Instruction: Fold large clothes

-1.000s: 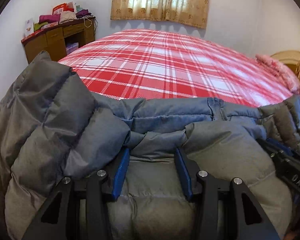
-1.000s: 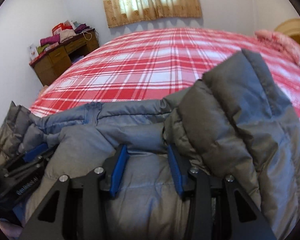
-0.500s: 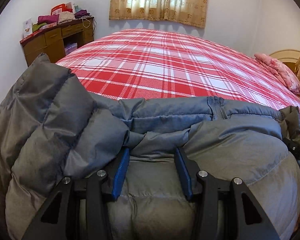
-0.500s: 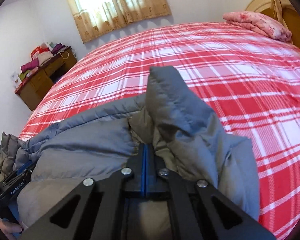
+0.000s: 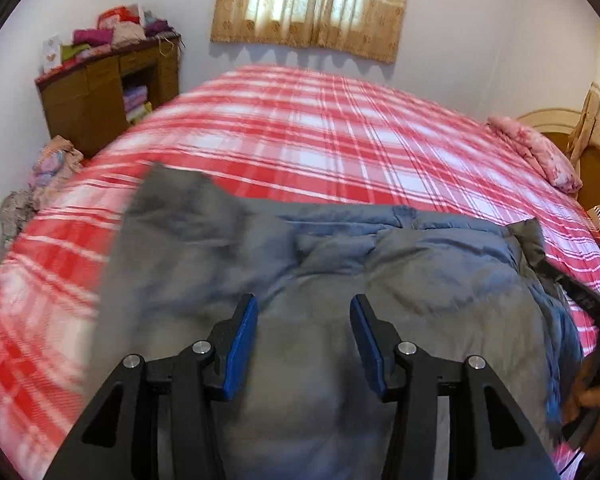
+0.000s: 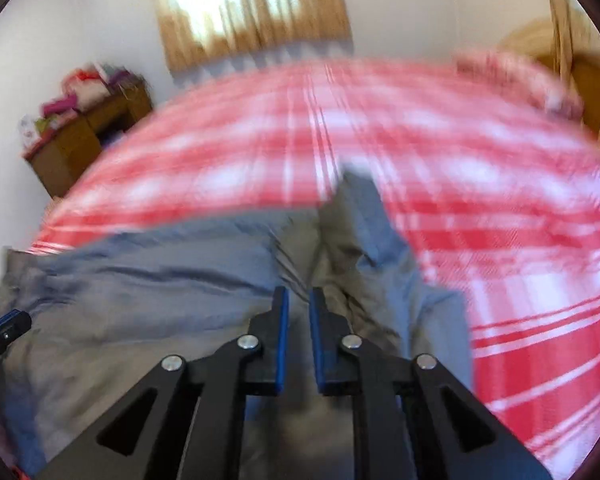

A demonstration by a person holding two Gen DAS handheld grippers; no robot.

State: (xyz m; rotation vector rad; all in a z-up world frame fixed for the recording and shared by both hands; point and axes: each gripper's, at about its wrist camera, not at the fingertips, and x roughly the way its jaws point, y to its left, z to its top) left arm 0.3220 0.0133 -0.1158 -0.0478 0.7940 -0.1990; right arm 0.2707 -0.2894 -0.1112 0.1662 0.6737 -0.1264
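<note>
A grey-blue puffer jacket lies bunched at the near edge of the red plaid bed. My left gripper has a thick fold of the jacket between its blue pads, and its jaws are opening slightly. One sleeve stands up at the left. In the right wrist view, my right gripper pinches a narrow ridge of the jacket; creases run toward its tips and its jaws are opening a little. The left gripper shows at the left edge of that view. The right gripper shows at the right edge of the left wrist view.
The plaid bed stretches ahead to a curtained window. A wooden desk piled with clothes stands at the far left, with a heap of fabric on the floor beside it. A pink pillow lies by the headboard at the right.
The right gripper went from open to shut on a jacket fold and now shows a narrow gap. Both grippers rose and moved forward with the jacket, so more bed shows.
</note>
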